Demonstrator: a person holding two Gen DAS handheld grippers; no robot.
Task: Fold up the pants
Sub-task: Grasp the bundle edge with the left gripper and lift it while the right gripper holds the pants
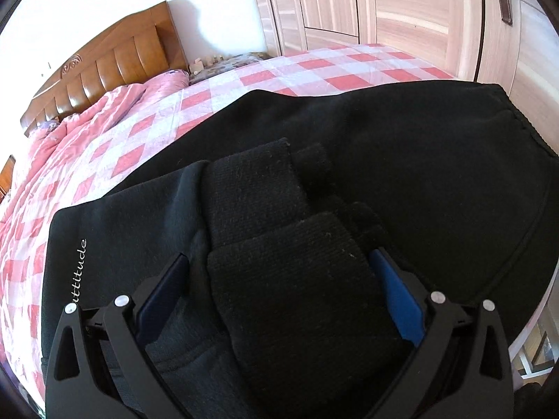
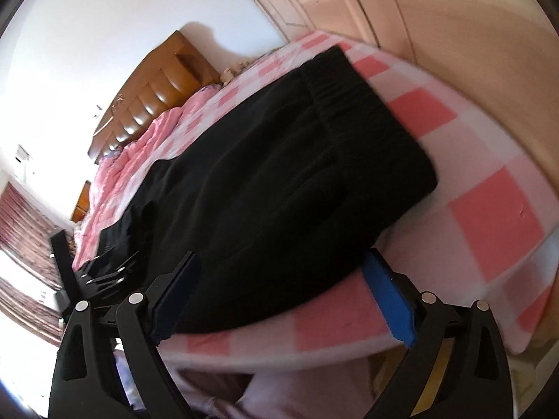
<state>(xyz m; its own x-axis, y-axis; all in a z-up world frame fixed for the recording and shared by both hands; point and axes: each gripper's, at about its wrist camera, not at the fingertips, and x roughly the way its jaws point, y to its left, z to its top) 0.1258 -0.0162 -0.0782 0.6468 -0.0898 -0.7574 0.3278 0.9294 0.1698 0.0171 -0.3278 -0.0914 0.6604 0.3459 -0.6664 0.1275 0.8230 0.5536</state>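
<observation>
Folding stage: black pants lie flat on the checked bedsheet, legs laid together, and I judge the ribbed cuffs are being carried toward the waist for the next fold
Left gripper: fingers stand wide, one on each side of the near cuff; whether the pads press the cloth I cannot tell, though they look apart from it
Reason for that hold: judged, straddling the cuff keeps both leg ends stacked while they are set down on the thigh part
Right gripper: fingers wide, holding nothing, hovering at the near edge of the pants by the bed's edge
Reason for that place: probably ready to pin or lift the fold line
Waistband: gathered elastic at the far end in the right wrist view, lying on the sheet
Count of pants: one pair
Count of cuffs: two, overlapped, the far cuff just beyond the near one
Count of grippers: two
Printed word: one line of white lettering, on the cloth left of the cuffs
Surroundings: one wooden headboard, one pink quilt, wardrobe doors
</observation>
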